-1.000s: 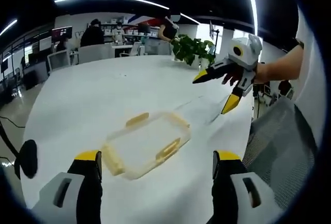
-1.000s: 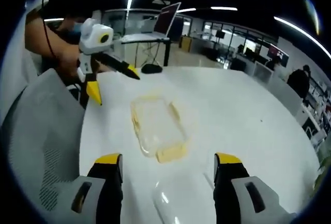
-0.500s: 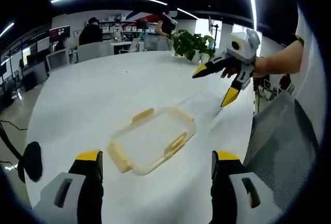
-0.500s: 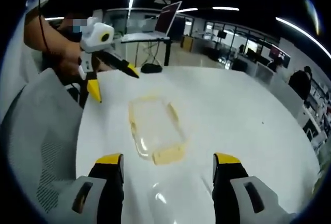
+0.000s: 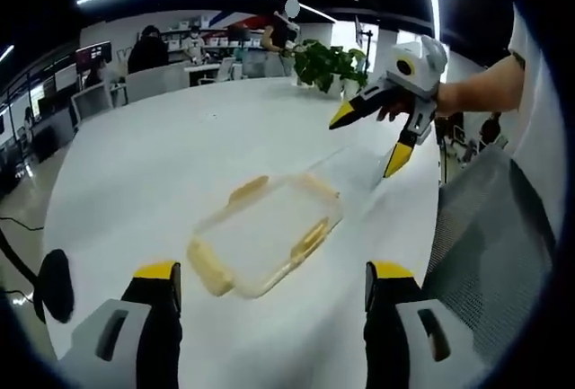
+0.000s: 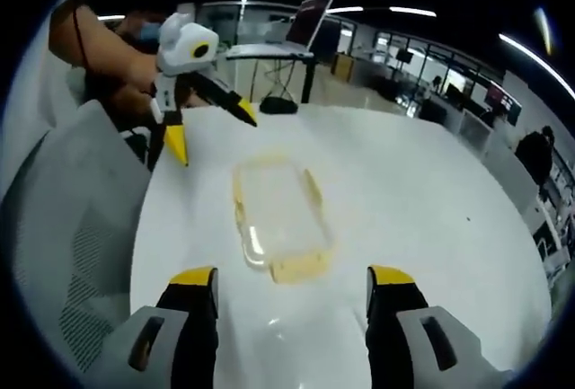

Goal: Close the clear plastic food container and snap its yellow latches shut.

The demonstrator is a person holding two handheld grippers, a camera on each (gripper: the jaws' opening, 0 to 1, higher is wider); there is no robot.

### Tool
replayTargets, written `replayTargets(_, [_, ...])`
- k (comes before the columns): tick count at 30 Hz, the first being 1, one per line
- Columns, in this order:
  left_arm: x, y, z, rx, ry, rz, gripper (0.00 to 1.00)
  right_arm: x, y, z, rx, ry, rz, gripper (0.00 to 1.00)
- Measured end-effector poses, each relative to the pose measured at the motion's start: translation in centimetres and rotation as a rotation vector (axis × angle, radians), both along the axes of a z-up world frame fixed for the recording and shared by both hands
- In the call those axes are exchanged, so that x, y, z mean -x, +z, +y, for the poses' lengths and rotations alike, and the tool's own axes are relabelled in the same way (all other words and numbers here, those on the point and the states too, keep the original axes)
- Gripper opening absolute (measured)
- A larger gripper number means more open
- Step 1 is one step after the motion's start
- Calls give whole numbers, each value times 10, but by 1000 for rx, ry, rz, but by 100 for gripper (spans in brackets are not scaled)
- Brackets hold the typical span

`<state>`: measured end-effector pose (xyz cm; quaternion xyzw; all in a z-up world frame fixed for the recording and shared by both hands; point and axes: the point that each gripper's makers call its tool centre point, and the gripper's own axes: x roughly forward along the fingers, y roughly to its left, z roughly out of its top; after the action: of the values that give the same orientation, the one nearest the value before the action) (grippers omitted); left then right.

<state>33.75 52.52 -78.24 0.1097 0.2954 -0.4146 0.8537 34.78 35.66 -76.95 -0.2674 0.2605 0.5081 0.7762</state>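
Note:
A clear plastic food container (image 5: 265,234) with pale yellow latches (image 5: 208,268) lies flat on the white table (image 5: 162,164), just ahead of my left gripper (image 5: 268,283), which stands open and empty. In the right gripper view the same container (image 6: 278,218) lies lengthwise ahead of my right gripper (image 6: 289,286), also open with nothing between its jaws. The right gripper (image 5: 367,135) shows in the left gripper view, held above the table's right edge. The left gripper (image 6: 208,126) appears in the right gripper view, beyond the container's far end.
A grey mesh chair (image 5: 490,254) stands at the table's edge beside the person. A potted plant (image 5: 328,66) sits at the far end of the table. Desks, monitors and people fill the office behind. A laptop (image 6: 310,25) stands on a far desk.
Both cameras have shifted a little. The container sits slightly closer to and more centred between the left jaws. Both grippers stay open and off the container.

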Motion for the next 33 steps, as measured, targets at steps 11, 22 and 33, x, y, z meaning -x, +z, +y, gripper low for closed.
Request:
replayTargets(11, [-2, -7, 0, -31, -40, 10, 83, -5, -2, 4, 9, 21, 13, 65])
replayTargets(22, [-8, -13, 4, -68, -73, 12, 83, -10, -10, 12, 26, 52, 18, 65])
replayTargets(33, [-16, -16, 9, -95, -99, 7, 82, -16, -13, 14, 46, 70, 20, 65])
